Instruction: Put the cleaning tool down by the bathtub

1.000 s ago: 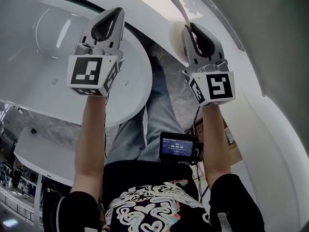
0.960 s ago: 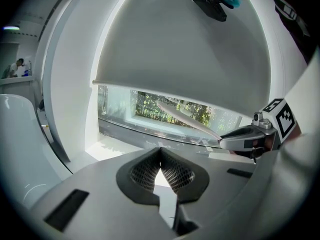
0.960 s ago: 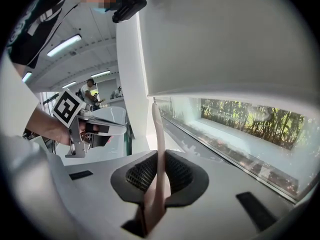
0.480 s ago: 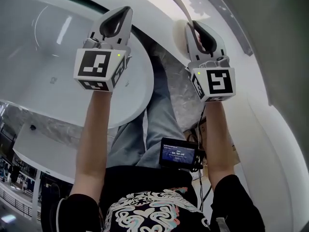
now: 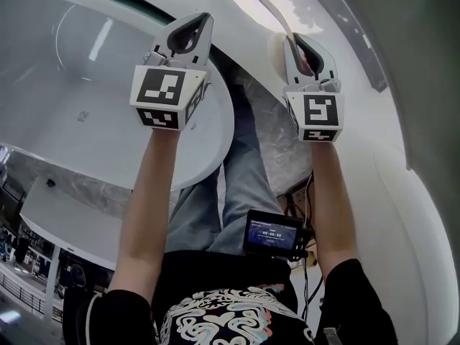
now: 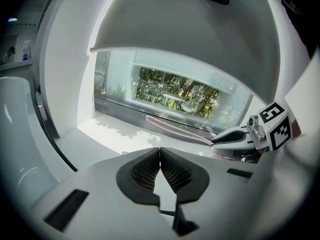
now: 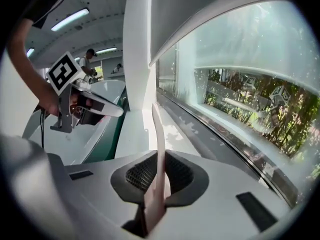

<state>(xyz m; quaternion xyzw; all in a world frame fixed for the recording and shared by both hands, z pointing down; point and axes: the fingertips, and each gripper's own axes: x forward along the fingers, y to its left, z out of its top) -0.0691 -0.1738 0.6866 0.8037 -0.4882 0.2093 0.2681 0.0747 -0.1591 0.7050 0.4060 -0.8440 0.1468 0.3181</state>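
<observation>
The cleaning tool is a long, thin, pale pink strip. My right gripper is shut on its near end, and the rest points out over the white ledge by the window. In the head view the tool runs up and left from the right gripper. The left gripper view shows the tool lying level above the ledge, with the right gripper behind it. My left gripper is shut with nothing in it. It hangs over the rim of the white bathtub, as the left gripper shows from above.
A large window with greenery behind it runs along the ledge, under a curved white wall. The person's legs stand on marble floor between tub and wall. A small screen hangs at the waist.
Both grippers have moved forward toward the window ledge. The left one has also shifted right along the tub rim. The tool stays held in the right gripper.
</observation>
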